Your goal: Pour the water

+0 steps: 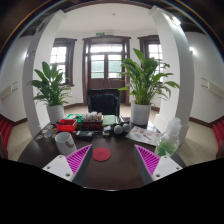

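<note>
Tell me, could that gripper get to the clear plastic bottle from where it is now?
Probably yes. The gripper is open, and the plastic bottle stands upright on the dark table just beyond its right finger, with nothing visible between them. It would need to swing right.

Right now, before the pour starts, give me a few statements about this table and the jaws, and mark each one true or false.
1. The gripper is open, with nothing between its jaws. True.
2. A red coaster lies on the dark table, just ahead of the jaws. True.
3. The clear plastic bottle is clamped between the jaws. False: it stands on the table, beyond the right-hand finger, untouched.
4. Two leafy potted plants stand past the table, one on one side of the wooden door, one on the other. True.
5. The white cup lies tipped on its side. False: it stands upright near the left-hand finger.
</note>
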`<state>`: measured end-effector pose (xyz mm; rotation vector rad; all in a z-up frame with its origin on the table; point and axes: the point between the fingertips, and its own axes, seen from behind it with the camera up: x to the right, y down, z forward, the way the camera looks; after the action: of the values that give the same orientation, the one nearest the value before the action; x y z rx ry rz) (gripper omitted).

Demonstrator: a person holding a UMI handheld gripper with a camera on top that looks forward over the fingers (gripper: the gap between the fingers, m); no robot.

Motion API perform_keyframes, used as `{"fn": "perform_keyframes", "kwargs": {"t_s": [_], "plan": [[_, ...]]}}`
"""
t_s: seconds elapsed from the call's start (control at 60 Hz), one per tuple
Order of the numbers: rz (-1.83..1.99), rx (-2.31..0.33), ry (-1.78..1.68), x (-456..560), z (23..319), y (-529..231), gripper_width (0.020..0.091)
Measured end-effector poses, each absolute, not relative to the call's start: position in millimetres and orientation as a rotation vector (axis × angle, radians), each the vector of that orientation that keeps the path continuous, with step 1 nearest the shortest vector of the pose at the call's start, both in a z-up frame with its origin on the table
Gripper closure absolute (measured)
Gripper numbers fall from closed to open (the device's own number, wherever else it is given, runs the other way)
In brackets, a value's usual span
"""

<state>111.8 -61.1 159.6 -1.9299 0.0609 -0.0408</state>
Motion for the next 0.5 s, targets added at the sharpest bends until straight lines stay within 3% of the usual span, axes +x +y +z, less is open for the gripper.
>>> {"fn": "perform_keyframes", "kwargs": {"t_s": [0.283,0.5], "plan": [[-0.107,-1.964,0.16,206.1,105.6,-113.1,0.0252],[-0.145,-1.938,0.209,265.9,92.0,-95.2,0.0253]]}}
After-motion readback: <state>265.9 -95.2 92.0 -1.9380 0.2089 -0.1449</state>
